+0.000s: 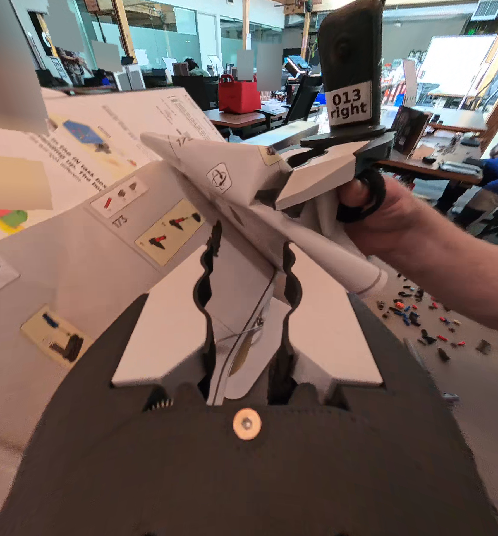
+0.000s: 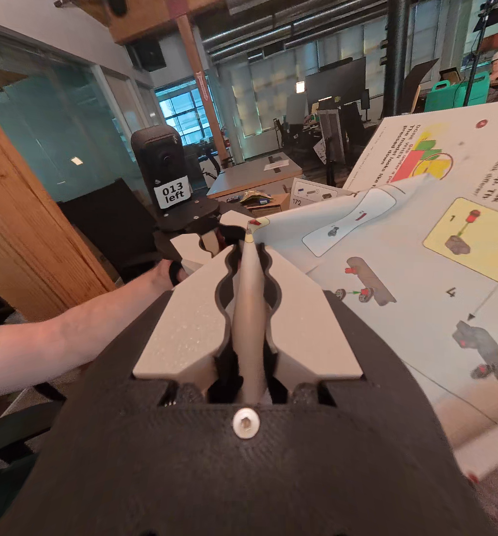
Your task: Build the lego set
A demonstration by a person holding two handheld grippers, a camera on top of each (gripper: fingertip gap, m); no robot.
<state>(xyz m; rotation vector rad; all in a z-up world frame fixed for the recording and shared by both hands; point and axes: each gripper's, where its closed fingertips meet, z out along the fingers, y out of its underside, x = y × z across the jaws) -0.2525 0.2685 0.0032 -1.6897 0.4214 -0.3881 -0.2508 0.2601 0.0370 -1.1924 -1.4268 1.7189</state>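
While both grippers are gripping the instruction booklet (image 1: 102, 261), its pages are bearing printed step numbers, small parts call-outs and yellow inset panels, and each camera housing is wearing a white label (image 1: 348, 104) with black characters. A white instruction sheet (image 2: 445, 150) behind the booklet is showing lines of print and a diagram of red, green and yellow blocks. The left gripper (image 1: 247, 261) is holding its fingers narrowly, with a stapled fold of the booklet standing between them. The right gripper (image 2: 249, 252) is pinching a raised, curling page between its pale fingers (image 2: 189, 324), the same fold appearing in the left wrist view as a long paper cone. Loose lego pieces (image 1: 421, 322), mostly black with some red and blue, are lying scattered on the table (image 1: 474, 406) below the right hand (image 1: 387, 220). The booklet is being held up off the table between the two grippers.
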